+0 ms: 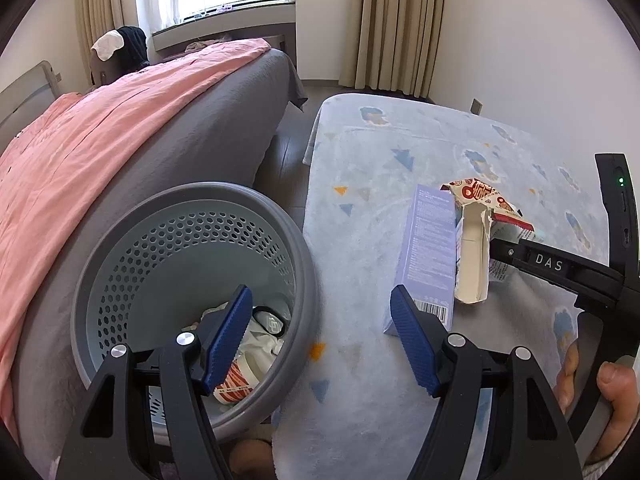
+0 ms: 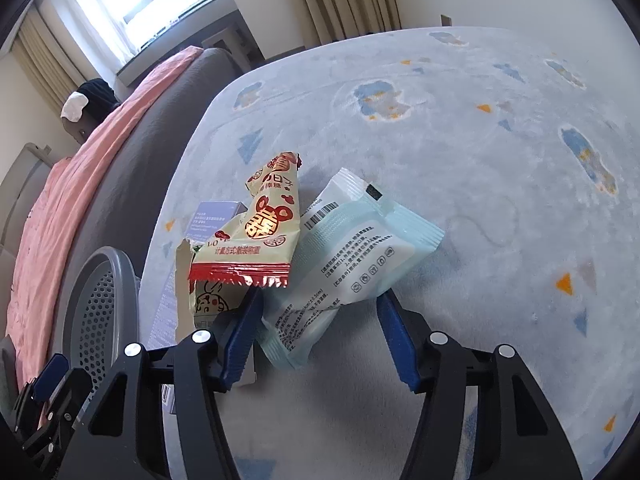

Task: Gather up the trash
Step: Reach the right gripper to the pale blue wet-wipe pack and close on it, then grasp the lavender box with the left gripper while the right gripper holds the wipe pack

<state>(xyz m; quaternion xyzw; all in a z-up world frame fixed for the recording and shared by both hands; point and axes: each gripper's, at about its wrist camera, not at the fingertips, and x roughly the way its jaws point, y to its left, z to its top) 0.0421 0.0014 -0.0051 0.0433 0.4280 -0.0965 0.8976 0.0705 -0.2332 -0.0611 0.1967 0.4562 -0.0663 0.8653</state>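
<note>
bin [image 1: 192,240]: you have matt grey plastic, its wall pierced with round holes
rug [image 2: 460,184]: soft, fuzzy pile cloth, matt
snack wrapper [image 2: 260,236]: your glossy, crinkled film with a crimped red edge
wipes pack [image 2: 352,256]: smooth pale-green plastic film with a slight sheen
box [image 1: 428,248]: smooth lilac cardboard
blanket [image 1: 80,152]: matt pink cloth, creased
finger pads [image 2: 396,344]: your ribbed blue pads, matt, on black plastic arms with shiny metal pins

Pale blue rug [image 2: 460,160] on floor: purple box [image 1: 430,248], snack wrapper [image 2: 264,232], wipes pack [image 2: 352,256] on it; bin [image 1: 192,280] just beside rug edge.
</note>
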